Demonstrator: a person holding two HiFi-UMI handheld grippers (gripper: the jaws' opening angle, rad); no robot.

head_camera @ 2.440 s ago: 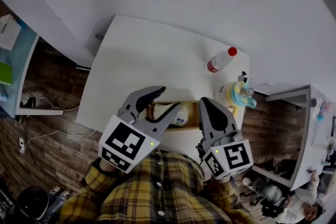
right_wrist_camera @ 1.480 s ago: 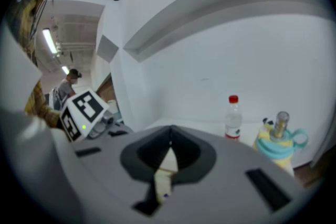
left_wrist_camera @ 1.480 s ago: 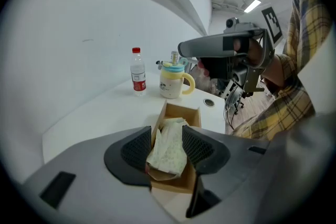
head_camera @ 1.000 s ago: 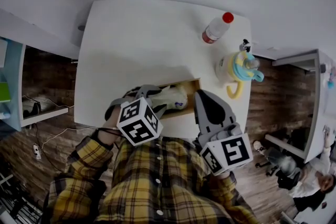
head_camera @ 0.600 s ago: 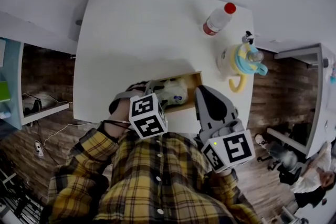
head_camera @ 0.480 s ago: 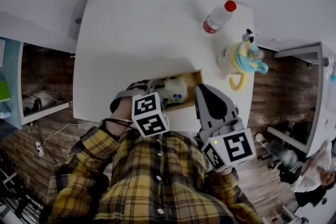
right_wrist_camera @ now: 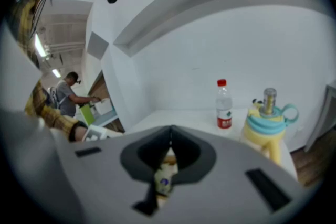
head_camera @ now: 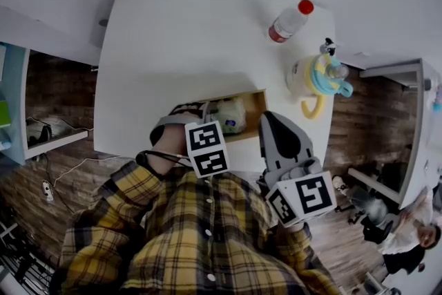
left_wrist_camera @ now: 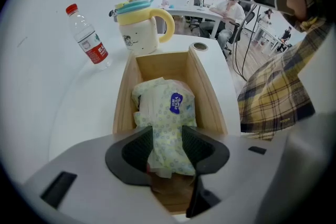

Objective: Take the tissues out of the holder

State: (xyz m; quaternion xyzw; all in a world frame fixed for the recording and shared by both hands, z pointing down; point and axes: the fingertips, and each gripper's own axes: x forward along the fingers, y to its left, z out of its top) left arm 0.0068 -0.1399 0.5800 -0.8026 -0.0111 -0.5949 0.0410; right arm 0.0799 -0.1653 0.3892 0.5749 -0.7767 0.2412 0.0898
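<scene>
At the lower centre of the head view, the left gripper (left_wrist_camera: 167, 145) reaches over the near edge of the white bench (head_camera: 179, 38) into the open light wooden holder (left_wrist_camera: 209, 93); its dark fingers (left_wrist_camera: 137, 149) pinch the near end of the soft pale tissue pack with ring print and blue sticker (left_wrist_camera: 167, 110), which lies inside the holder; the right gripper (right_wrist_camera: 169, 139) hangs at lower right, its fingers pressed together on nothing; farther off, at the upper left of the left gripper view, stand a cream-and-yellow handled cup with teal lid (left_wrist_camera: 137, 29) and a red-capped clear plastic bottle (left_wrist_camera: 87, 35).
</scene>
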